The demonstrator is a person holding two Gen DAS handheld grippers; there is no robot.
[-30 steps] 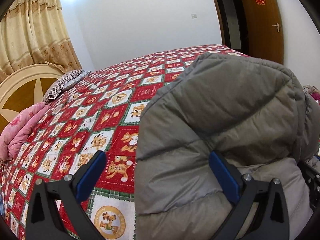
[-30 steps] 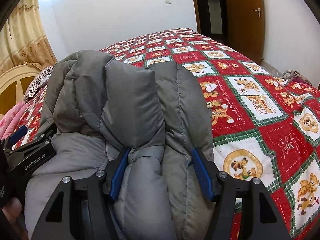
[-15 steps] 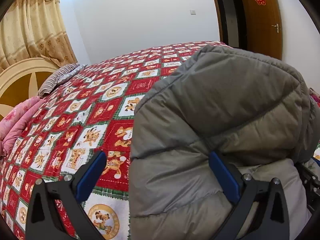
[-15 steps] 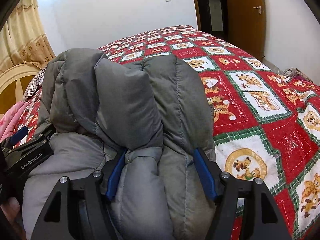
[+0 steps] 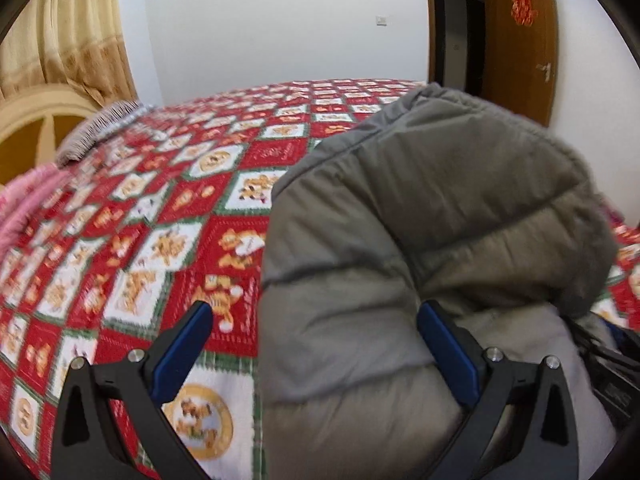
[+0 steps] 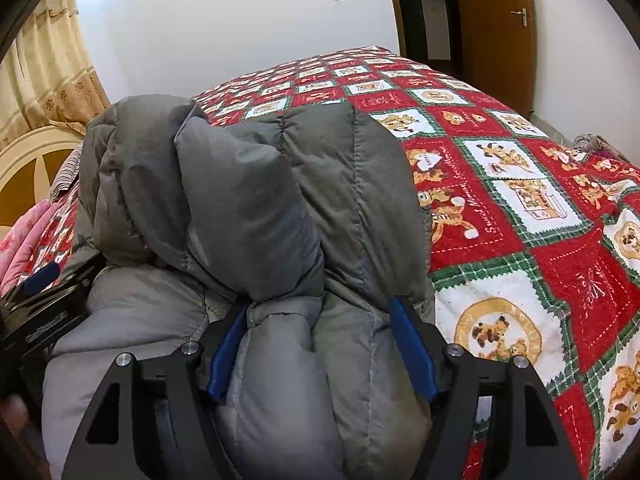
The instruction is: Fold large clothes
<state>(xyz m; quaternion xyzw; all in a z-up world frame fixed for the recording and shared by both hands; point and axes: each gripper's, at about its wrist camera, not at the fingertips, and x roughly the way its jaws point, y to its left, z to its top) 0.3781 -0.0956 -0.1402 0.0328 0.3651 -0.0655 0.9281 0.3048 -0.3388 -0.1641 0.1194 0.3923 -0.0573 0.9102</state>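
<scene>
While the grey puffer jacket (image 6: 280, 208) sits bunched in a thick, folded mound on the near side of the bed, both hand-held grippers reach into it from the same edge. The bed is covered by a red, white and green patchwork quilt (image 6: 500, 200) printed with little bears, and the jacket lies right on top of it, its quilted panels doubled over one another. The right gripper (image 6: 320, 344) has a puffy roll of the jacket between its blue pads (image 6: 412, 352), and its jaws are opening; the padding bulges up between them and touches both pads, though I can't say how firmly they press. The left gripper (image 5: 316, 348) stands wide apart: its right-hand pad rests against the jacket's side, while the other blue pad (image 5: 184, 348) hangs over bare quilt, clear of the cloth, so it grips nothing. From the right wrist view the left gripper's black body (image 6: 44, 304) shows at the jacket's left flank. Farther off, a pink blanket (image 5: 24, 208) and a striped pillow (image 5: 100, 132) lie near the cream headboard (image 5: 36, 120), a tan curtain (image 5: 68, 28) hangs behind it, and a brown wooden door (image 6: 496, 28) stands beyond the foot of the bed.
</scene>
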